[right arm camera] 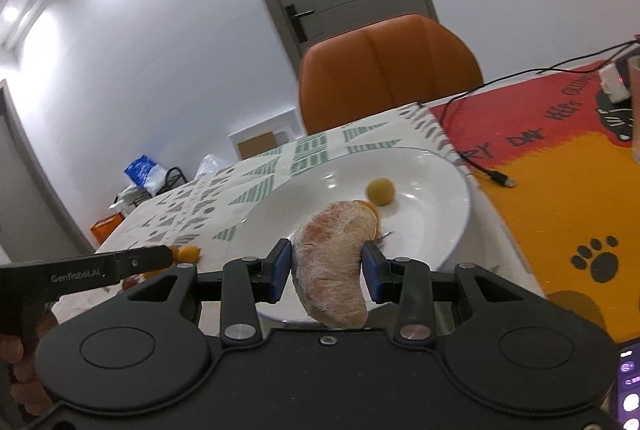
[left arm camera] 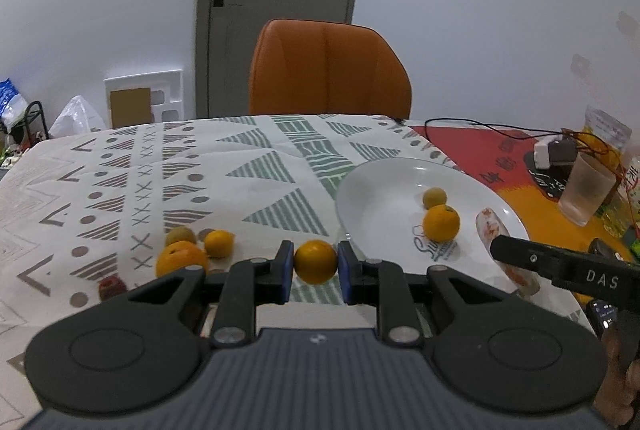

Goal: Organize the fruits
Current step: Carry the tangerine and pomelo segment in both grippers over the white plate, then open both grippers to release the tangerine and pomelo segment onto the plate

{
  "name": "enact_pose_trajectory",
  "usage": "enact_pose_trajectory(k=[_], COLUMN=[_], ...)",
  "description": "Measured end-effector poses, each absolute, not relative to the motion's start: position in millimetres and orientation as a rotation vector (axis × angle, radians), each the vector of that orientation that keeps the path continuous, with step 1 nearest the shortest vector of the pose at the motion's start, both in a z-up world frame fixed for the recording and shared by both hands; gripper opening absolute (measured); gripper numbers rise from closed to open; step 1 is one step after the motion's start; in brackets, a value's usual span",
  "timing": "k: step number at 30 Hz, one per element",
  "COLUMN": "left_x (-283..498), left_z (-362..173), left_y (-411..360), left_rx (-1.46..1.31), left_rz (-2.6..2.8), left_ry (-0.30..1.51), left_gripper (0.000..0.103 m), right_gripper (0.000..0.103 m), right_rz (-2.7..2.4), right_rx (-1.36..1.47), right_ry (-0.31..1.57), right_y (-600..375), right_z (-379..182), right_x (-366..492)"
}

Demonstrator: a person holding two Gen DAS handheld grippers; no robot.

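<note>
Left tool (left arm camera: 316,262) clamps a small orange (left arm camera: 316,261); right tool (right arm camera: 327,268) grips a peeled pomelo segment (right arm camera: 334,262) above the white plate (right arm camera: 432,230).

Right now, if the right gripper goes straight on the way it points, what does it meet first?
Probably the white plate: the right gripper, holding the pomelo segment, aims over its near rim toward the small yellowish fruit. Depth is unclear.

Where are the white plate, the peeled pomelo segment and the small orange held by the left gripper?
white plate (left arm camera: 376,198): left wrist view, bare inner surface.
peeled pomelo segment (right arm camera: 332,262): right wrist view, middle of its flesh.
small orange (left arm camera: 315,261): left wrist view, centre of its skin.
</note>
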State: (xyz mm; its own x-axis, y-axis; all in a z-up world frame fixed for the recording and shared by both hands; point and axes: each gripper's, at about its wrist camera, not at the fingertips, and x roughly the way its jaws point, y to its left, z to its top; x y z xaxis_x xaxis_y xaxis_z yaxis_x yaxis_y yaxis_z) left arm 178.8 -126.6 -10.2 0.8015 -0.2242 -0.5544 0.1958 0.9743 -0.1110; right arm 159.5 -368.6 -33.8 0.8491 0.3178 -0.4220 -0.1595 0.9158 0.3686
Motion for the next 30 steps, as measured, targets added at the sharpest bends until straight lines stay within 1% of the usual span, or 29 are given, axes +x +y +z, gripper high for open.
enact_pose_trajectory(k=[8, 12, 22, 23, 24, 26, 28, 30], left_x=[186.9, 189.4, 195.5, 195.7, 195.2, 193.8, 193.2, 192.5], left_z=[-9.0, -8.4, -9.0, -8.8, -8.4, -8.0, -8.4, -9.2], left_y=[-144.8, -152.1, -172.2, -174.2, -176.6, -179.6, -176.9, -172.5], left_rx=[-0.026, -0.018, -0.01, -0.006, 0.004, 0.024, 0.019, 0.015], left_rz=[-0.258, -0.274, -0.323, -0.323, -0.319, -0.317, -0.32, -0.309], left_ry=[0.595, 0.592, 0.597, 0.596, 0.593, 0.59, 0.596, 0.602], left_gripper=[0.022, 0.022, 0.022, 0.023, 0.027, 0.029, 0.035, 0.039], right_gripper=[0.037, 0.049, 0.05, 0.05, 0.05, 0.05, 0.05, 0.05], right_rz=[0.209, 0.201, 0.2, 0.197, 0.195, 0.192, 0.192, 0.196], right_rx=[0.356, 0.367, 0.36, 0.358, 0.358, 0.359, 0.359, 0.354], right_ry=[0.483, 0.472, 0.486, 0.486, 0.487, 0.492, 0.496, 0.498], right_y=[-380.4, -383.2, -386.2, -387.0, -387.4, -387.8, -386.9, -383.8], right_z=[-36.0, -36.1, -34.2, -34.0, -34.0, -34.4, -34.8, -35.1], right_x=[162.9, 160.6, 150.2, 149.4, 148.8, 148.3, 148.2, 148.6])
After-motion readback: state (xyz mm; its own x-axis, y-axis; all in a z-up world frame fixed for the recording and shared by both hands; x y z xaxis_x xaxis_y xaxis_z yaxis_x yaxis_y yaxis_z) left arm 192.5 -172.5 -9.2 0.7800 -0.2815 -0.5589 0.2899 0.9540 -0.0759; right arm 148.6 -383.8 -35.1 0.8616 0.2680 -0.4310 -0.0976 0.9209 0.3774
